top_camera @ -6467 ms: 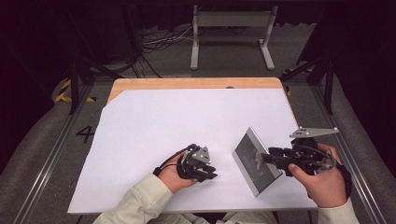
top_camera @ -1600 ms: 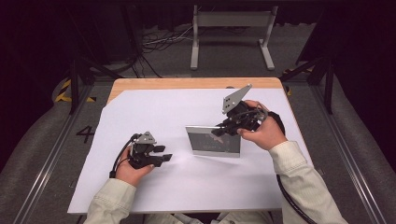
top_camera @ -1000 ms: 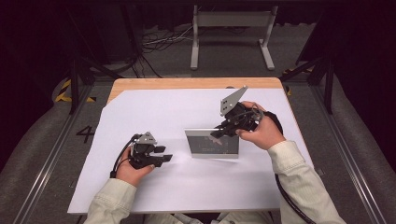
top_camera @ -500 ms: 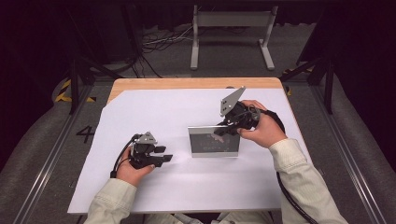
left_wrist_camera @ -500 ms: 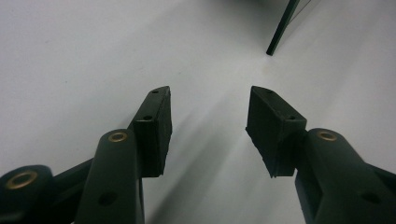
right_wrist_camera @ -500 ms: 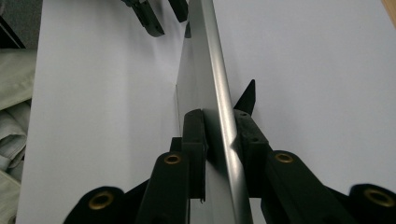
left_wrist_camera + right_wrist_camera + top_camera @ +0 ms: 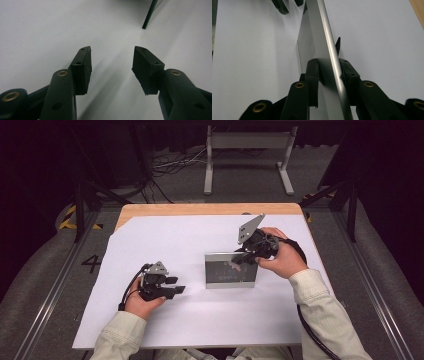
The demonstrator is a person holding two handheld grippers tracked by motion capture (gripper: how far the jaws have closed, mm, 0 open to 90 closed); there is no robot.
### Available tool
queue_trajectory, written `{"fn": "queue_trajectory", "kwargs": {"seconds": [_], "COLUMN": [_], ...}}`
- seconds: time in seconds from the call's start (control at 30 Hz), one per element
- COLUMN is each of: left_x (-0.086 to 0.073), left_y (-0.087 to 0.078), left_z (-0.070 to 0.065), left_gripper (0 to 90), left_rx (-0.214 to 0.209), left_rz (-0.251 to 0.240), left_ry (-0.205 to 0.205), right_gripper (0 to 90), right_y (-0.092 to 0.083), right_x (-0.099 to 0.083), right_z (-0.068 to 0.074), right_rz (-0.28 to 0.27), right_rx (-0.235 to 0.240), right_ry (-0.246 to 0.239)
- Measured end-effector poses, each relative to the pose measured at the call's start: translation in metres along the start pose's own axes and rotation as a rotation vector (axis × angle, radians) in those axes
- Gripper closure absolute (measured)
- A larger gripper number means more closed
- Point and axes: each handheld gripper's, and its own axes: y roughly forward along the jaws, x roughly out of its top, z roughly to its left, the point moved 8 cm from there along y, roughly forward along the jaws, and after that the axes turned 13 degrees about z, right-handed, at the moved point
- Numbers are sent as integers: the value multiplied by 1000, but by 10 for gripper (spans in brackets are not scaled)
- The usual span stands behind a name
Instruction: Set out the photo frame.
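A silver-framed mirror panel (image 7: 231, 270) stands on its lower edge in the middle of the white table (image 7: 200, 320), its dark glass facing the person. My right gripper (image 7: 239, 259) is shut on the panel's top edge near its right corner. The right gripper view looks along the silver frame (image 7: 322, 32), which is pinched between the two pads (image 7: 312, 75). My left gripper (image 7: 179, 286) rests low on the table to the left of the panel, apart from it, jaws open and holding nothing (image 7: 112, 50). A dark edge of the panel (image 7: 149, 13) shows ahead of it.
The white sheet leaves a wooden strip (image 7: 210, 209) bare at the far edge. A grey metal stand (image 7: 247, 155) and cables (image 7: 170, 167) lie on the floor beyond. Rails (image 7: 50, 290) run along both sides of the table.
The right gripper has carried the panel from the front right to the table's middle and stood it up facing the person. In the last second it shifted slightly. The left hand drew back leftward.
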Motion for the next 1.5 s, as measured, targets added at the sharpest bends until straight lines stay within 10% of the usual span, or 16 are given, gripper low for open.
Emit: {"fn": "queue_trajectory", "kwargs": {"seconds": [0.4, 0.9, 1.5], "left_x": [0, -2, -2], "left_y": [0, -1, -2], "left_z": [-1, 1, 2], "left_gripper": [503, 502, 496], "left_rx": [-3, 1, 6], "left_rz": [0, -2, -3], "left_ry": [-4, -6, -10], "right_gripper": [704, 388, 294], "right_y": [1, -2, -28], "right_x": [-2, -2, -22], "right_z": [-4, -8, -6], "right_rz": [-2, -60, -185], "right_rx": [-14, -15, -76], "right_ry": [38, 92, 171]}}
